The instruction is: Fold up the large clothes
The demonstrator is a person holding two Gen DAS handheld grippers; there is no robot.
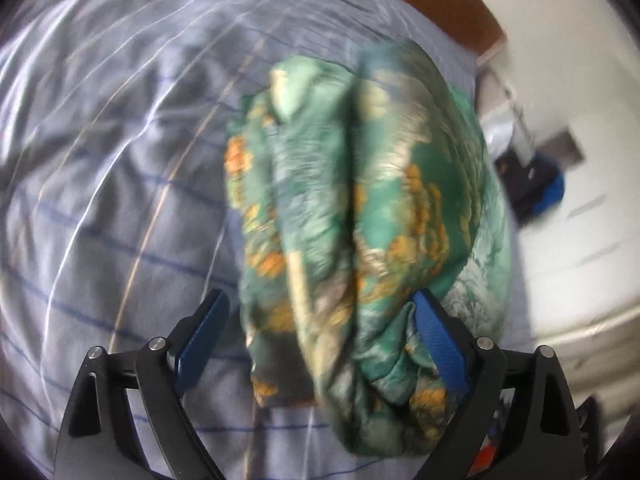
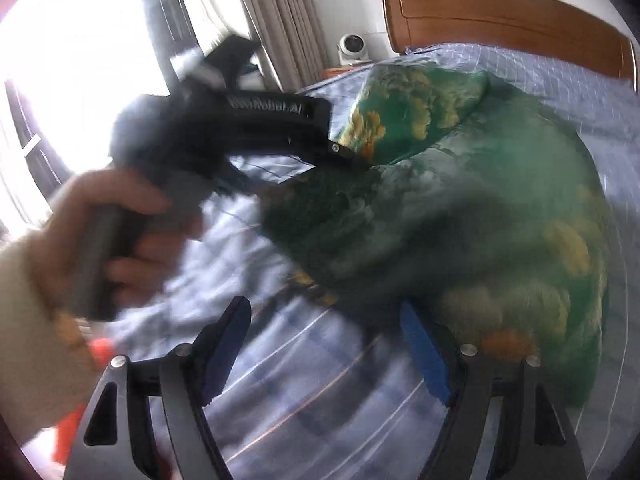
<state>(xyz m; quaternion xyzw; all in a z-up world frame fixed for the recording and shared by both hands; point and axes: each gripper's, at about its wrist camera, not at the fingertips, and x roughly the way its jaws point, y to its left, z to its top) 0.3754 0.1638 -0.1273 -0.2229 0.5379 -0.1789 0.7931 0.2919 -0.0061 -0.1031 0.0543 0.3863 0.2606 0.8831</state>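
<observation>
We found the green floral garment [image 1: 360, 208] bunched near the bed's [image 1: 100, 200] headboard edge; both the left gripper [image 1: 322, 344] and right gripper [image 2: 326, 354] stood apart. We judged it soft, slippery, best gripped at hems.

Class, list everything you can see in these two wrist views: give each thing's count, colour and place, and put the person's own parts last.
Green satin garment with orange floral print: one, bunched on the bed.
Pale blue checked bedsheet: one, covering the bed.
Brown wooden headboard: one, at the bed's far end.
Small white fan: one, beside the headboard.
Beige curtain: one, by the bright window.
Left gripper: one, black with blue pads, open around the garment.
Right gripper: one, black with blue pads, open.
Left hand: one, holding the left gripper's handle.
</observation>
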